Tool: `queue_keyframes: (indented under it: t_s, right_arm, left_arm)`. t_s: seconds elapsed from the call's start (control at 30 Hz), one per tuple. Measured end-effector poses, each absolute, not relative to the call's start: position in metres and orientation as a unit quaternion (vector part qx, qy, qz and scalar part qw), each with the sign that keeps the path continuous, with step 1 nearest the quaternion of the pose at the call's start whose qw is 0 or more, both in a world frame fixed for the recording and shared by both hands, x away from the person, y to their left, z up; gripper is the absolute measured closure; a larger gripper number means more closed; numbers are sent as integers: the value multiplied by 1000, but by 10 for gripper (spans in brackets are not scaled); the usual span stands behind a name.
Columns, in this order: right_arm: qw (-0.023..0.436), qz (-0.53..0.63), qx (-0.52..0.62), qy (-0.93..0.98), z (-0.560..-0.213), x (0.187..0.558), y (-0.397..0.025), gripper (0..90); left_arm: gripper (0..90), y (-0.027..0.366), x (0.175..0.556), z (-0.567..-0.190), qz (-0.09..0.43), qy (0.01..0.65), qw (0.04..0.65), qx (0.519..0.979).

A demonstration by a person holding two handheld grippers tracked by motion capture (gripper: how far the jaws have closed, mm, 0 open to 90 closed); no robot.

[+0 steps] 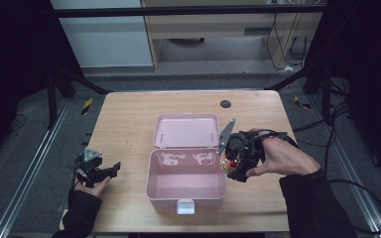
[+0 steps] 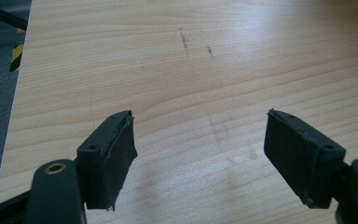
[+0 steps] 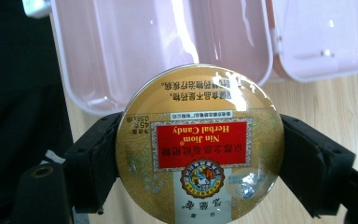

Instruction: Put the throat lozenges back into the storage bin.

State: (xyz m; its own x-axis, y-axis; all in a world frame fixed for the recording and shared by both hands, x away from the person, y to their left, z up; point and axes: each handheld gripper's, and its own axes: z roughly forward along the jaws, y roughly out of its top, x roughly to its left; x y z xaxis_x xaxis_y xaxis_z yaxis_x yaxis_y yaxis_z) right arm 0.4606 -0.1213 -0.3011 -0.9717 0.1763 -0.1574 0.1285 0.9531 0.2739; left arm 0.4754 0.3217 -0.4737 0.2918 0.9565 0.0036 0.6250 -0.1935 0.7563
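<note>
Gripping a round gold tin [image 3: 198,144] by its rim, the right gripper [image 3: 198,154] has one black jaw pressed against each side of it, so the tin sits wedged between the pads with its lid facing the camera. The lid carries a red panel reading "Nin Jiom Herbal Candy", seen upside down in the right gripper view, with other small print and an emblem around it. In the high view the right gripper [image 1: 235,161] is held by the right hand [image 1: 278,157] just beside the right wall of a pink box [image 1: 186,191], with the tin a small red and gold spot at the jaws. The box stands open near the middle of the wooden table [image 1: 129,124]; its lid [image 1: 186,131] is swung back and lies flat on the far side, and a white latch [image 1: 185,206] shows on the near wall. Its inside looks bare pink. Well apart, at the table's left edge, the left gripper [image 1: 101,171] rests in the left hand [image 1: 92,188]. In the left gripper view the left gripper [image 2: 200,149] has its jaws spread wide over bare wood, holding nothing.
</note>
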Motion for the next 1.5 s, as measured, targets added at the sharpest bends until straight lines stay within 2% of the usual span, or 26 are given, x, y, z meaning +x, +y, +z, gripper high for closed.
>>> queue_keyframes:
  t_s: [0.6,1.5]
  right_arm:
    - [80,134,54,986,-318,469,-86,207]
    - [64,143,36,987,-357,474,-66,207]
  left_arm:
    - [240,322,475,-473,249,540,335,731]
    - [242,322,475,-473,250,539,336,731]
